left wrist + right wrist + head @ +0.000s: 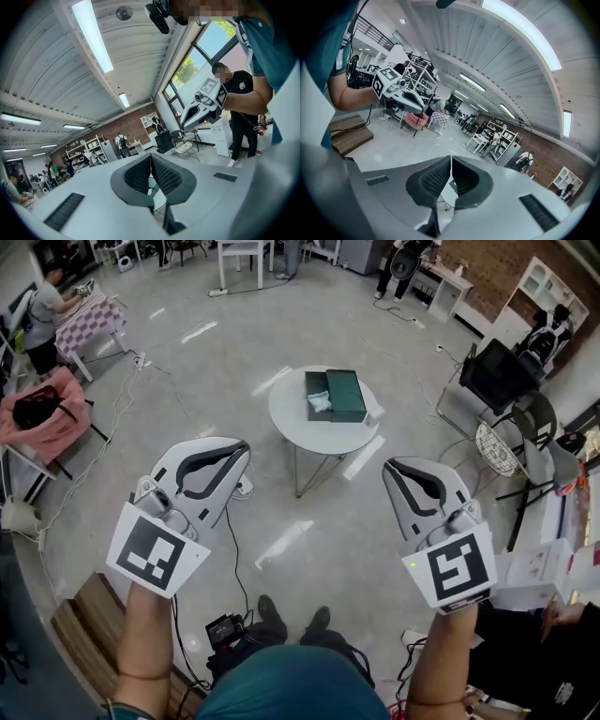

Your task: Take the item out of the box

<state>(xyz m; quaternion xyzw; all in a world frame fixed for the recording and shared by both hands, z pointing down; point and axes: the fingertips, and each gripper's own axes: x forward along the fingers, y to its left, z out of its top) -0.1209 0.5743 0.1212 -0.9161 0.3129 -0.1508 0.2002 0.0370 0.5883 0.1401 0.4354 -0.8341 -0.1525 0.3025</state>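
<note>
Green and open on the round white table (292, 426) well ahead, the box (343, 396) holds a pale packet (320, 402) in its left half, so I would bring the left gripper (241, 452) and right gripper (391, 470), both closed and empty, much closer and open one before reaching in

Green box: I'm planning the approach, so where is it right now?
Head view, upper centre: the green box lies open on the round white table, ahead of the left gripper and right gripper, apart from both.
</note>
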